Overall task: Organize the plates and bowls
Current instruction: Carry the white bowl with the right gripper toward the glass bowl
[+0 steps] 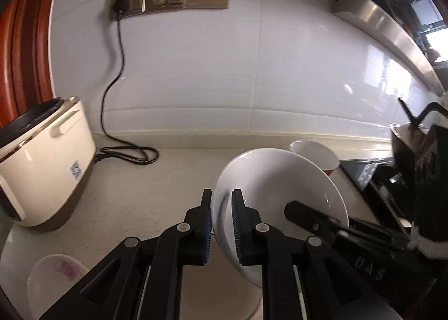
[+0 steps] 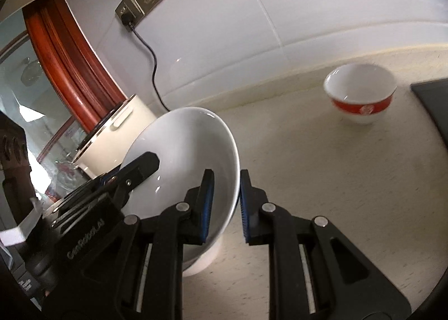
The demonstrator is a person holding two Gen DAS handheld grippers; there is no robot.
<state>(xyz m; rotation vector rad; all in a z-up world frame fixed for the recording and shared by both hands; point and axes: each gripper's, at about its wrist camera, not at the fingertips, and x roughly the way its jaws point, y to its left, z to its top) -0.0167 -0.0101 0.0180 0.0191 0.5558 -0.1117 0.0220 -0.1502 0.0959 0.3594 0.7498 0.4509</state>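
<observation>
- Looking down the left wrist view: left gripper (image 1: pixel 222 229) is clamped on the near rim of the big white bowl (image 1: pixel 280 180), tilted and off the counter (image 1: pixel 140 194), opening toward the right gripper (image 1: pixel 308 215).
- Right wrist view: right gripper (image 2: pixel 224 205) pinches the opposite rim; red-banded bowl (image 2: pixel 361 93) sits well apart, up right.
</observation>
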